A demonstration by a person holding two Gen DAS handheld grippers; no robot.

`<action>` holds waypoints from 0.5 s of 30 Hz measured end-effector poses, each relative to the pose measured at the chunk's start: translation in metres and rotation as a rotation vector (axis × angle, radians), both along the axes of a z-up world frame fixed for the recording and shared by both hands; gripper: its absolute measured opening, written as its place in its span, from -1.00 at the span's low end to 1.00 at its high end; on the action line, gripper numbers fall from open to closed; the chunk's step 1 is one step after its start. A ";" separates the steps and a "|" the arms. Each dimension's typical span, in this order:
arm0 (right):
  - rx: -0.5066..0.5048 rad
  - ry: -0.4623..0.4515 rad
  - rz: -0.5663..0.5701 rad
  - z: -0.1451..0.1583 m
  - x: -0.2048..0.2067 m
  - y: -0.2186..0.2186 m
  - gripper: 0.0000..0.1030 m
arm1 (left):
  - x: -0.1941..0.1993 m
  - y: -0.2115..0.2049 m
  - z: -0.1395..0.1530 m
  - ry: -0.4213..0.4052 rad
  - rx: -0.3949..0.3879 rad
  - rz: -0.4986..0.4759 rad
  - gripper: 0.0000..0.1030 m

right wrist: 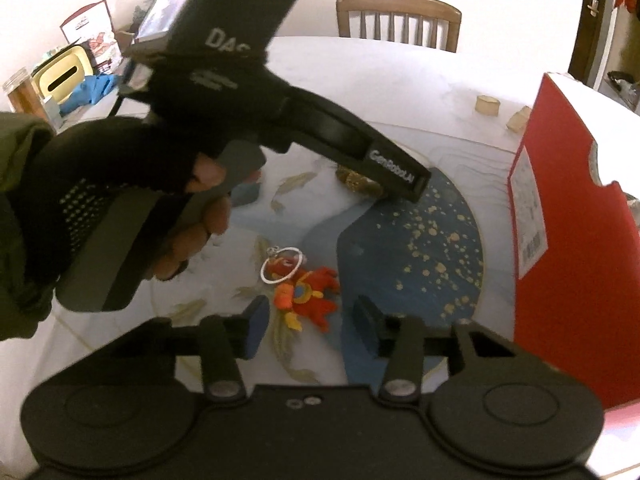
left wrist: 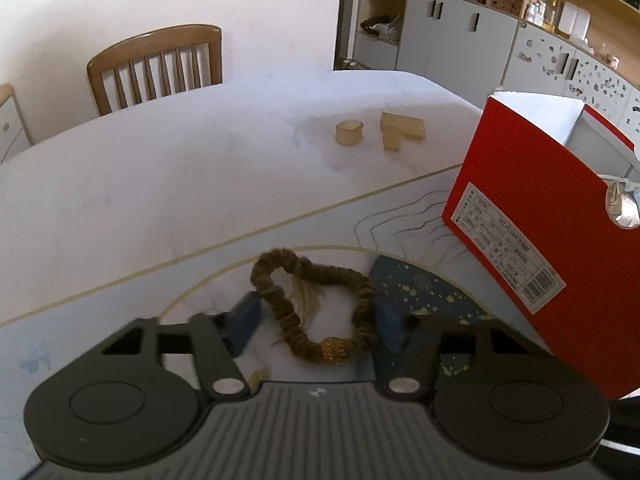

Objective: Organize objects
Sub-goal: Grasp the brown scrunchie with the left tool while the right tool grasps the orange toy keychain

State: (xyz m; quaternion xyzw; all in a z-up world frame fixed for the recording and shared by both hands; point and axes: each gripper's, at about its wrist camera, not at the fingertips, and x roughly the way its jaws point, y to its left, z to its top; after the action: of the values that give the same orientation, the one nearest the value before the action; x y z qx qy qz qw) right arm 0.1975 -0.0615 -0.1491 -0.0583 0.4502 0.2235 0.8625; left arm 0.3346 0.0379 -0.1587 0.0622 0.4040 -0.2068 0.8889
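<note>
The left gripper straddles a brown scrunchie with a gold bead; its blue pads sit beside the loop, the right one touching, grip uncertain. Its arm reads "GenRobot.AI" and "DAS". The right gripper stands parted, its jaws either side of a red plush keychain, not touching it. Both lie on a patterned tablecloth. A red shoebox with a barcode label stands close. Wooden chair beyond.

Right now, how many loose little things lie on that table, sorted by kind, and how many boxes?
Brown hair tie: 1
Red toy keychain: 1
Tan wooden blocks: 2
Red box: 1
Total: 5
</note>
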 end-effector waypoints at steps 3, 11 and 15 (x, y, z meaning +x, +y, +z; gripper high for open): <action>-0.007 -0.006 0.005 0.000 0.000 0.002 -0.30 | 0.000 0.001 0.001 -0.005 0.000 -0.014 -0.33; -0.009 -0.003 0.006 0.004 -0.002 0.002 -0.46 | -0.004 0.007 0.002 -0.008 0.005 -0.021 -0.65; 0.010 0.009 -0.018 0.011 -0.007 -0.008 -0.52 | -0.009 0.014 0.005 0.010 -0.009 -0.009 -0.68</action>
State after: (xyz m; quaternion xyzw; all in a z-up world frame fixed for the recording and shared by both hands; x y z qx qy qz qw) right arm 0.1901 -0.0690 -0.1385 -0.0488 0.4535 0.2181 0.8628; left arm 0.3254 0.0523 -0.1539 0.0590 0.4072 -0.2129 0.8862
